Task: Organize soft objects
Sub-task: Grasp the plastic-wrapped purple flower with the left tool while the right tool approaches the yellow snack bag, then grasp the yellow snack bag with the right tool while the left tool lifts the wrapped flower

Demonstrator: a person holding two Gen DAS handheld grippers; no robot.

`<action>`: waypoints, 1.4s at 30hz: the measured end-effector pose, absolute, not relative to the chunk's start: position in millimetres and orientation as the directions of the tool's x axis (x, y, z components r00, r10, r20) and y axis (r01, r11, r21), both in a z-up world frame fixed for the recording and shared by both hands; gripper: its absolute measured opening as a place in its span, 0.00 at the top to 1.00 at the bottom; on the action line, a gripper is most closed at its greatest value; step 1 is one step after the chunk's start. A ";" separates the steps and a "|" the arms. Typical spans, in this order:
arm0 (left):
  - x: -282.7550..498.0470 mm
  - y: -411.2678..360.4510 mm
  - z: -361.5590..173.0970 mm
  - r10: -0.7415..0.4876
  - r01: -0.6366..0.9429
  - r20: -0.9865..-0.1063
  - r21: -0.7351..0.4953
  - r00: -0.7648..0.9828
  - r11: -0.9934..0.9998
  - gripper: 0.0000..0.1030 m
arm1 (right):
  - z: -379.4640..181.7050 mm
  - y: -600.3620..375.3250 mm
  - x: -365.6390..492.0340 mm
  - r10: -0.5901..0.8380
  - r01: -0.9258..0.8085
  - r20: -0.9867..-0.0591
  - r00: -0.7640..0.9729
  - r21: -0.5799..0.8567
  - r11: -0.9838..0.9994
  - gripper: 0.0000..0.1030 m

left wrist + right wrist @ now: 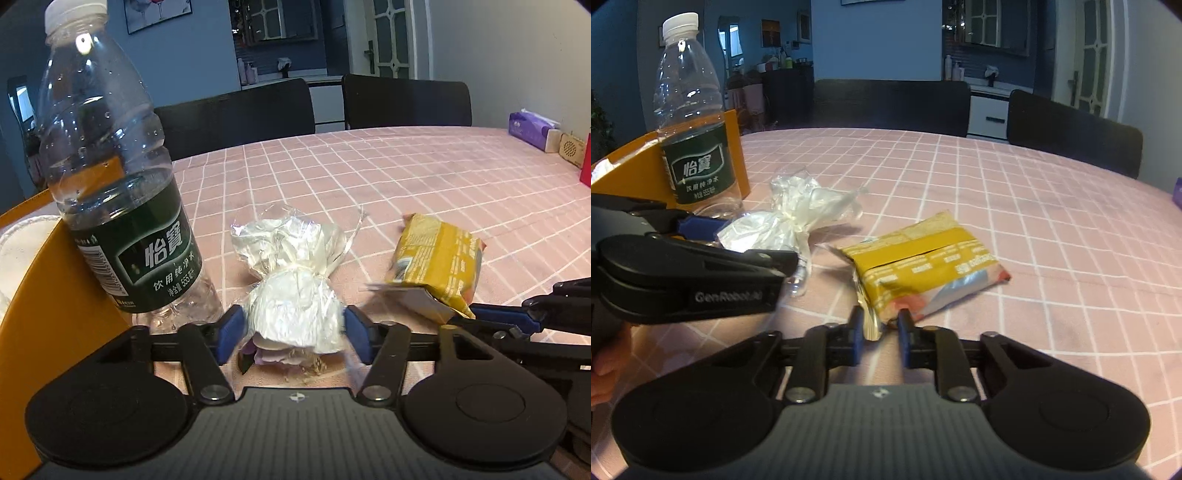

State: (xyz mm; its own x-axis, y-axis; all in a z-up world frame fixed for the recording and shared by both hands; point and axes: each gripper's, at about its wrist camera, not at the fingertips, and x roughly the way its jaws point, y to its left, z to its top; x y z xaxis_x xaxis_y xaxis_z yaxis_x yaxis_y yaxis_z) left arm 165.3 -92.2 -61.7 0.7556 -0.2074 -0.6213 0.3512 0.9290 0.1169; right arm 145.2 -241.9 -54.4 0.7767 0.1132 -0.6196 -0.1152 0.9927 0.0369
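A clear plastic bag [295, 295] tied at its waist, with white stuff inside, lies on the pink checked tablecloth [406, 184]. My left gripper [295, 332] has its blue pads against both sides of the bag's near half. To its right lies a yellow snack packet [439, 266]. In the right wrist view my right gripper [881, 328] is shut on the silver crimped end of that yellow packet [923, 269]. The left gripper's blue finger [701, 227] shows there against the plastic bag [786, 221].
A water bottle [122, 206] with a green label stands beside an orange bin [55, 295] holding something white [22, 243]. Two dark chairs [236, 118] stand behind the table. A purple tissue pack [528, 129] and a wooden box [572, 147] sit far right. A hand [605, 362] shows at the left edge.
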 end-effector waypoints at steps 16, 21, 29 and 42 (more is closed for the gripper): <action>89.0 -69.1 -39.4 -0.367 0.411 -0.610 -0.074 0.702 0.908 0.60 | -40.9 -272.3 51.6 0.117 -0.128 -0.632 0.766 0.029 0.991 0.91; 65.8 -68.3 -34.7 -0.350 0.424 -0.627 -0.034 0.696 0.905 0.56 | -43.3 -280.1 25.8 0.094 -0.110 -0.650 0.754 0.015 0.994 0.90; 62.9 -63.5 -29.3 -0.379 0.425 -0.549 -0.046 0.745 0.904 0.15 | -32.5 -284.9 12.0 0.067 -0.057 -0.610 0.790 0.035 0.998 0.29; 91.6 -64.2 -49.8 -0.481 0.410 -0.654 -0.275 0.584 0.870 0.12 | -30.9 -295.3 58.2 0.073 0.102 -0.650 0.757 0.227 0.968 0.15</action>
State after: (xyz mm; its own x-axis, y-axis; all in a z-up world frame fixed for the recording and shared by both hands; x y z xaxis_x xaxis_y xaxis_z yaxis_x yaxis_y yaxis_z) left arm 91.6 -64.2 -49.8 0.5836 -0.4813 -0.6541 0.4097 0.8699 -0.2746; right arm 58.2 -295.3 -30.9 0.7568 0.0726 -0.6496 0.1020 0.9685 0.2272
